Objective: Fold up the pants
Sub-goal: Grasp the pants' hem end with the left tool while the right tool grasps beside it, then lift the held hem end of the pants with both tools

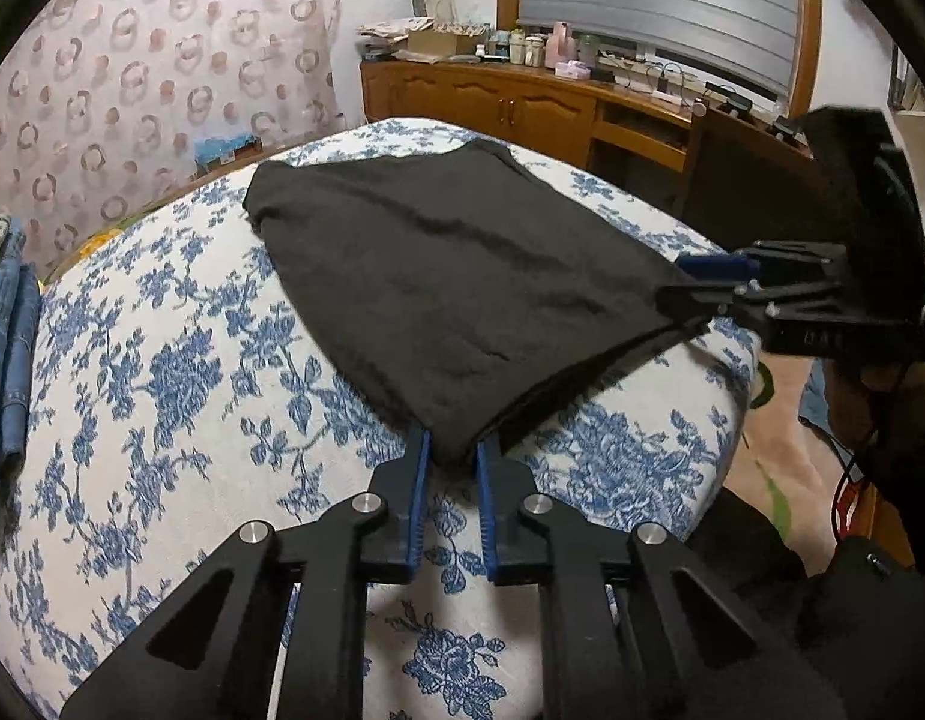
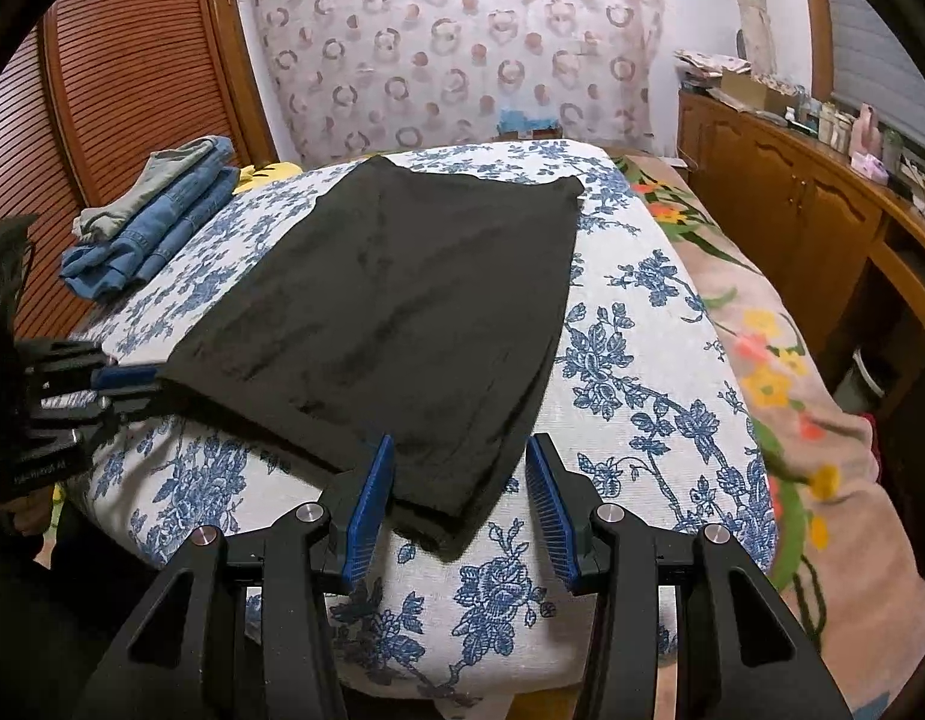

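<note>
pants (image 1: 438,276) | already folded narrow, flat on bed (image 1: 162,372), near edge | left claw (image 1: 453,459) clenched on near corner | right claw (image 2: 459,480) released, straddling other corner | final fold left

A home bedroom: floral-covered bed (image 2: 642,324), folded jeans (image 2: 156,222) far left, wooden sideboard (image 2: 780,192) right, shuttered window (image 1: 654,6).

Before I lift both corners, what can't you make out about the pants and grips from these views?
- Left wrist view: how deep the left gripper bites the black pants; cloth covers its fingertips.
- Left wrist view: whether the right gripper touches cloth; dark on dark.
- Both views: layers underneath, hidden by the top layer.
</note>
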